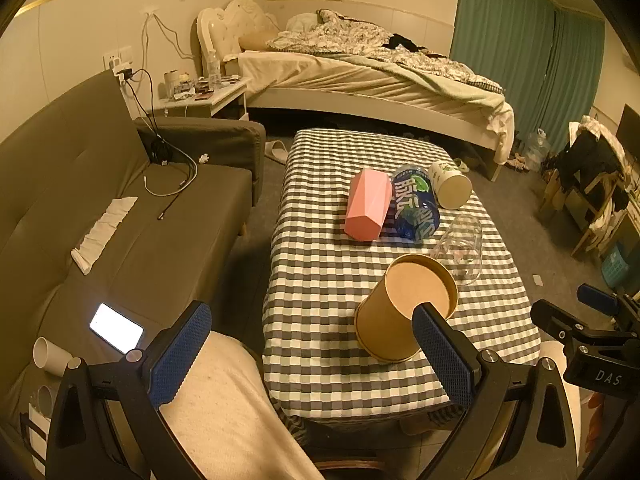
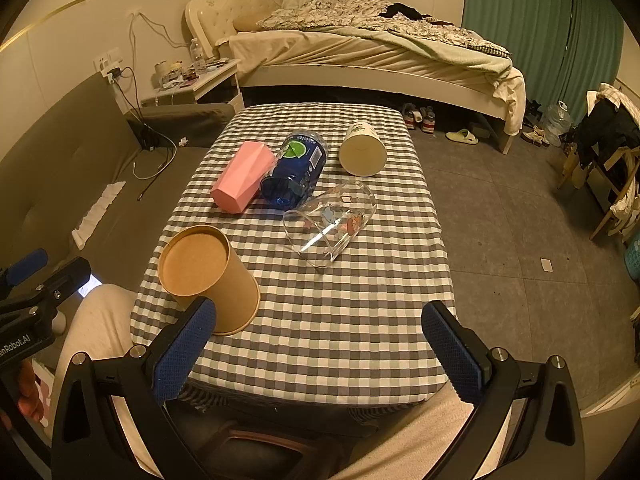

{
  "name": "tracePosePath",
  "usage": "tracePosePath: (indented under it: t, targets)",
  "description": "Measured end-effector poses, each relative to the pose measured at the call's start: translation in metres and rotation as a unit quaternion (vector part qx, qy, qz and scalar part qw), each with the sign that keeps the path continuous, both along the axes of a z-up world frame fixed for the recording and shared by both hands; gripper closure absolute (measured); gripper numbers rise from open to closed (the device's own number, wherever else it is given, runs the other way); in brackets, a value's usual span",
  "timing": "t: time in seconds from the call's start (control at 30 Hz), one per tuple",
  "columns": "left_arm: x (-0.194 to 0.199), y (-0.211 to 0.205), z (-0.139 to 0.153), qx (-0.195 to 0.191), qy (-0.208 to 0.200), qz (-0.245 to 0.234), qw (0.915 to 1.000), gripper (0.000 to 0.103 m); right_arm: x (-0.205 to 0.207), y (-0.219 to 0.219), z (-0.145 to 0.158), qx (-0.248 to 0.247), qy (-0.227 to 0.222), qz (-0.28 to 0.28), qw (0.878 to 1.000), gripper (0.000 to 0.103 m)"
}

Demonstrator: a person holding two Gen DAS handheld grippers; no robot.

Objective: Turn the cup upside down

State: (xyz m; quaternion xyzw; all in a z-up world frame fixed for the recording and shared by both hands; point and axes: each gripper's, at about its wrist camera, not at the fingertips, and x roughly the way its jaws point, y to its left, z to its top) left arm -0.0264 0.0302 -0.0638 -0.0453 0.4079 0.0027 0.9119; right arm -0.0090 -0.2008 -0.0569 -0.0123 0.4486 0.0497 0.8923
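Several cups stand upside down on the checked table (image 1: 320, 280) (image 2: 360, 320): a brown paper cup (image 1: 400, 312) (image 2: 208, 272) near the front, a clear glass (image 1: 460, 246) (image 2: 332, 226), a pink faceted cup (image 1: 368, 205) (image 2: 242, 176), a blue cup (image 1: 416, 208) (image 2: 296, 170) and a white paper cup (image 1: 450, 186) (image 2: 362, 150). My left gripper (image 1: 312, 356) is open and empty, near the table's front left edge, its right finger beside the brown cup. My right gripper (image 2: 324, 356) is open and empty above the table's front edge.
A grey sofa (image 1: 120, 220) stands left of the table with a lit phone (image 1: 116, 327), cables and a folded cloth on it. A bed (image 2: 360, 52) lies behind the table. A chair with clothes (image 2: 608, 140) stands at the right.
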Motion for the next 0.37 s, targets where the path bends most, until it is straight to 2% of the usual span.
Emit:
tracePosePath:
  t: [0.37]
  targets:
    - [-0.0006,0.0035,0.0003,0.001,-0.001,-0.005,1.0000,0.000,0.0009,-0.0012,-0.0043,-0.002,0.006,0.000,1.000,0.000]
